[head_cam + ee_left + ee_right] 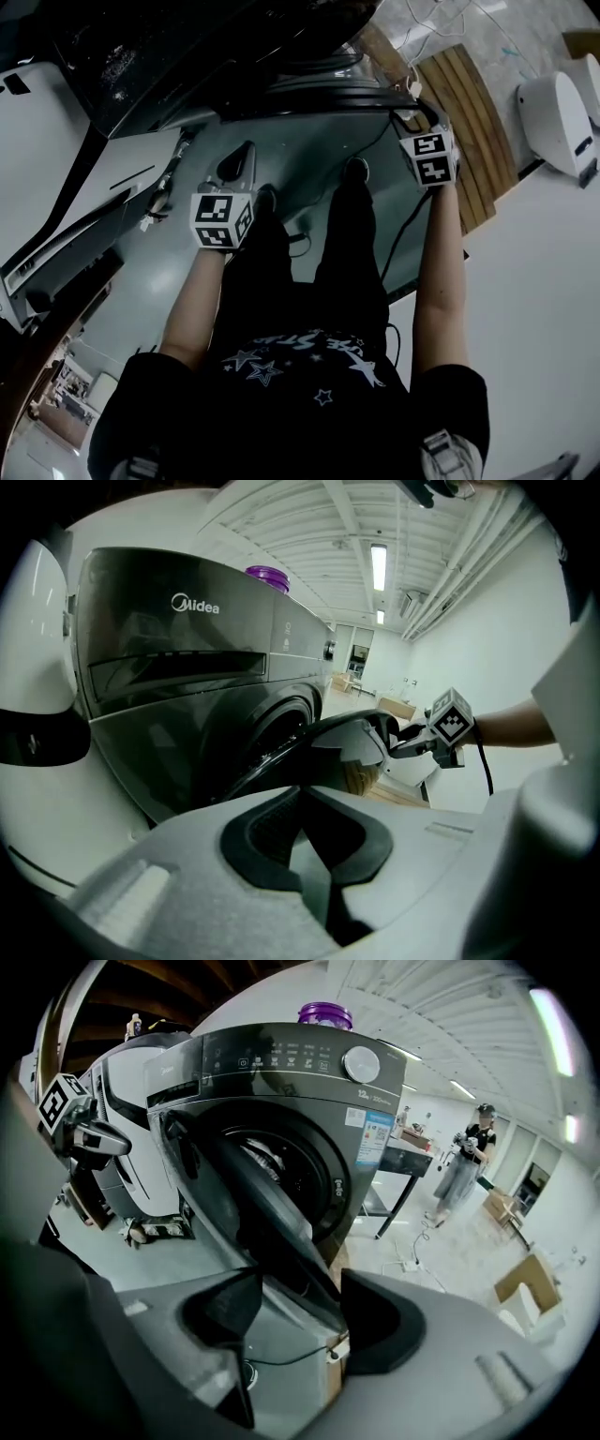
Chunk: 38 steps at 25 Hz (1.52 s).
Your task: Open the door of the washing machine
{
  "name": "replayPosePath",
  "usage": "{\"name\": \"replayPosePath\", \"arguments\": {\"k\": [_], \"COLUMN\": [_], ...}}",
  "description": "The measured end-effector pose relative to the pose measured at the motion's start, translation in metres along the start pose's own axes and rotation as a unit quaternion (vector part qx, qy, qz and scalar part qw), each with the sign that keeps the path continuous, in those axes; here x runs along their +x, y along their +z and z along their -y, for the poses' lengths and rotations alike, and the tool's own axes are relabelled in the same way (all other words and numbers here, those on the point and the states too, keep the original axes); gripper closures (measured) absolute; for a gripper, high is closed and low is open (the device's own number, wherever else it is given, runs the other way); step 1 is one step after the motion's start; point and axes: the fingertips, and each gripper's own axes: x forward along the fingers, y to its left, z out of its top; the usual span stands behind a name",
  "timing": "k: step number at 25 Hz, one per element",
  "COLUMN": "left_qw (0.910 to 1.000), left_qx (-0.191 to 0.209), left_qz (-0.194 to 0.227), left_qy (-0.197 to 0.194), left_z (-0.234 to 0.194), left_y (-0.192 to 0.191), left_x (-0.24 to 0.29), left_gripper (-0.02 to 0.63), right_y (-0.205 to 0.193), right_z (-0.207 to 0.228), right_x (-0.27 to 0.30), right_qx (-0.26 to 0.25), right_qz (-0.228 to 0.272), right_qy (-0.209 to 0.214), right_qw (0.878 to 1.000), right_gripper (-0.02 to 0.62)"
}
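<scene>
The dark grey washing machine (281, 1101) stands in front of me, its round door (253, 1204) swung partly open from the drum. My right gripper (295, 1312) is shut on the door's free edge, which runs down between the two pads. The left gripper view shows the same grip, the right gripper (403, 745) clamped on the door (328, 738) rim. In the head view it (412, 117) sits at the curved door rim (375, 98). My left gripper (314, 855) is shut and holds nothing; it hangs left of the door (239, 164), clear of the machine.
A purple cap (325, 1013) sits on the machine's top. White appliances stand at the left (56, 178) and far right (562, 112). A wooden pallet (469, 122) lies right of the machine. Behind are a table (403, 1162), a person (469, 1162) and cardboard boxes (530, 1283).
</scene>
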Motion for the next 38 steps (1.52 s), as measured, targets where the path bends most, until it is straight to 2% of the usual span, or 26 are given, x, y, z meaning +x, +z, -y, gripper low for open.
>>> {"name": "replayPosePath", "arguments": {"k": [9,17,21,28,38], "left_qw": [0.9971,0.9819,0.9752,0.9709,0.9733], "left_qx": [0.037,0.101,0.116,0.123,0.149], "left_qz": [-0.006,-0.025,-0.039,-0.057,-0.054], "left_qy": [-0.065,-0.158,-0.185,-0.197,-0.166], "left_z": [-0.004,0.002,0.005,0.011,0.04], "left_y": [-0.022,-0.045,-0.057,-0.086,-0.128], "left_x": [-0.013,-0.034,-0.048,-0.074,-0.096], "left_gripper": [0.595,0.595,0.595,0.595,0.595], "right_y": [-0.044,-0.086,-0.102,-0.121,-0.134], "right_z": [-0.039,-0.09,-0.12,-0.165,-0.212], "right_x": [-0.032,-0.065,-0.081,-0.101,-0.119], "right_qx": [0.065,0.136,0.172,0.216,0.254], "right_qz": [-0.012,-0.022,-0.027,-0.027,-0.002], "right_qy": [-0.054,-0.108,-0.127,-0.163,-0.209], "right_qw": [0.996,0.985,0.976,0.962,0.944], "right_gripper": [0.328,0.328,0.328,0.328,0.33]}}
